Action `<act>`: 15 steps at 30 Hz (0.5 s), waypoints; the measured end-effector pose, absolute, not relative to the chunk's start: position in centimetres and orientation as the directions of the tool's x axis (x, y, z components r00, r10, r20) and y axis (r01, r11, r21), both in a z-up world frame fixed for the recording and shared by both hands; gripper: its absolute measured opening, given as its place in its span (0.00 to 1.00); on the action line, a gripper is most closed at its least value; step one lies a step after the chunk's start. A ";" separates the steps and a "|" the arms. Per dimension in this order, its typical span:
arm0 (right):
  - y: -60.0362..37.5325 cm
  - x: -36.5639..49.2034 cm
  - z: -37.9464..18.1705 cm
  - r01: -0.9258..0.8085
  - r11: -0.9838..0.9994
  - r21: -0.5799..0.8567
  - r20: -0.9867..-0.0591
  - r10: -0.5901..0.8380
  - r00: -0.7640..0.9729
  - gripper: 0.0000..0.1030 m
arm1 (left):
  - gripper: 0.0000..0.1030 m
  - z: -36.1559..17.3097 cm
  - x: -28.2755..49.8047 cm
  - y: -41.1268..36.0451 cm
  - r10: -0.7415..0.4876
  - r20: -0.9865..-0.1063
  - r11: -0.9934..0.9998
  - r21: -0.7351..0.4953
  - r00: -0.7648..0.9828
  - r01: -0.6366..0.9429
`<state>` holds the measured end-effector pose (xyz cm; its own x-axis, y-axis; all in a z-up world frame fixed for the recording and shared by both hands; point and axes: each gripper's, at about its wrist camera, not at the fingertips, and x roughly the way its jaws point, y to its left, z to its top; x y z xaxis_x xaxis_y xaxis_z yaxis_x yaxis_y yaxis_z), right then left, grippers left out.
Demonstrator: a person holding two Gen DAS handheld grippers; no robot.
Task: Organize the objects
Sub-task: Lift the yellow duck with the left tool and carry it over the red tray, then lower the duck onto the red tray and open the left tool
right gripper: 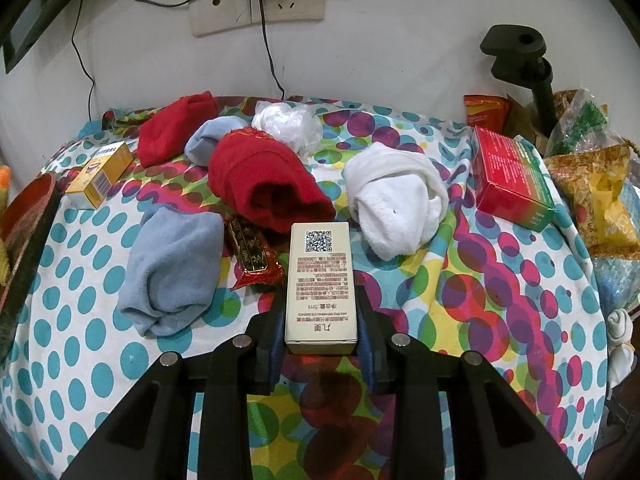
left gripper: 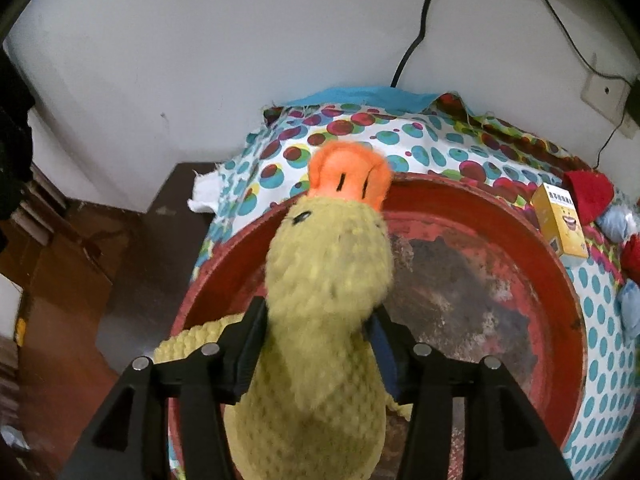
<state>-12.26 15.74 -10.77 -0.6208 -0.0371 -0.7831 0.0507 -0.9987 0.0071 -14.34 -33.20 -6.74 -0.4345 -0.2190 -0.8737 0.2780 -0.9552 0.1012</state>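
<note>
My left gripper is shut on a yellow-green plush duck with an orange beak, held above a worn red round tray. My right gripper is shut on a cream box with a QR code, held just above the dotted cloth. Ahead of it lie red socks, light blue socks, a white sock, a red snack bar, a small yellow box and a red box.
The table's dotted cloth has its left edge by the tray; dark floor lies beyond. Wall sockets with cables are behind. Snack bags and a black clamp stand crowd the right side. A crumpled plastic bag lies at the back.
</note>
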 end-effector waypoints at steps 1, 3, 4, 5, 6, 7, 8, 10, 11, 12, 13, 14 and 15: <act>15.7 -12.3 -10.8 0.051 -0.999 0.006 -0.783 -0.036 -0.621 0.28 | 0.51 -6.9 -14.4 -33.5 -0.224 -0.874 -0.951 0.098 -0.432 0.293; 15.7 -12.3 -10.8 0.051 -0.999 0.004 -0.783 -0.035 -0.621 0.28 | 0.51 -7.1 -14.3 -34.0 -0.210 -0.875 -0.950 0.076 -0.437 0.304; 15.8 -12.2 -10.8 0.051 -0.999 0.004 -0.783 -0.035 -0.621 0.28 | 0.51 -7.1 -14.2 -34.3 -0.208 -0.876 -0.946 0.066 -0.436 0.317; 15.7 -12.2 -10.7 0.051 -0.999 0.005 -0.783 -0.035 -0.621 0.28 | 0.51 -7.0 -14.1 -34.6 -0.204 -0.874 -0.944 0.056 -0.442 0.325; 15.8 -12.2 -10.7 0.051 -0.999 0.005 -0.783 -0.035 -0.621 0.28 | 0.51 -6.7 -13.7 -34.8 -0.202 -0.868 -0.941 0.044 -0.453 0.336; 15.7 -12.2 -10.7 0.051 -0.999 0.004 -0.783 -0.035 -0.621 0.28 | 0.51 -6.5 -13.5 -34.9 -0.206 -0.864 -0.938 0.041 -0.460 0.344; 15.7 -12.2 -10.7 0.047 -0.999 0.006 -0.782 -0.034 -0.622 0.28 | 0.51 -6.2 -13.1 -34.8 -0.212 -0.859 -0.936 0.041 -0.466 0.350; 15.8 -12.3 -10.7 0.047 -0.999 0.007 -0.782 -0.035 -0.622 0.28 | 0.51 -5.3 -12.1 -34.2 -0.220 -0.845 -0.937 0.044 -0.488 0.346; 15.7 -12.3 -10.7 0.047 -0.999 0.008 -0.782 -0.036 -0.622 0.28 | 0.51 -5.0 -11.6 -33.7 -0.223 -0.837 -0.939 0.047 -0.500 0.340; 15.8 -12.3 -10.7 0.048 -0.999 0.011 -0.782 -0.038 -0.623 0.28 | 0.51 -4.5 -10.8 -33.0 -0.230 -0.828 -0.942 0.057 -0.512 0.331; 15.7 -12.3 -10.7 0.048 -0.999 0.010 -0.781 -0.038 -0.623 0.28 | 0.51 -4.0 -9.9 -32.0 -0.239 -0.815 -0.945 0.069 -0.528 0.320; 15.7 -12.3 -10.7 0.048 -0.999 0.011 -0.781 -0.039 -0.623 0.28 | 0.51 -3.5 -8.8 -30.7 -0.244 -0.798 -0.951 0.084 -0.551 0.299; 15.7 -12.3 -10.7 0.049 -0.999 0.013 -0.781 -0.041 -0.623 0.28 | 0.52 -3.3 -8.2 -29.9 -0.248 -0.790 -0.954 0.097 -0.561 0.285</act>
<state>-12.26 15.69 -10.70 -0.6231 -0.0409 -0.7811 0.0488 -0.9987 0.0134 -8.22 -29.93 -3.31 -0.5614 -0.2480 -0.7895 0.2852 -0.9536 0.0968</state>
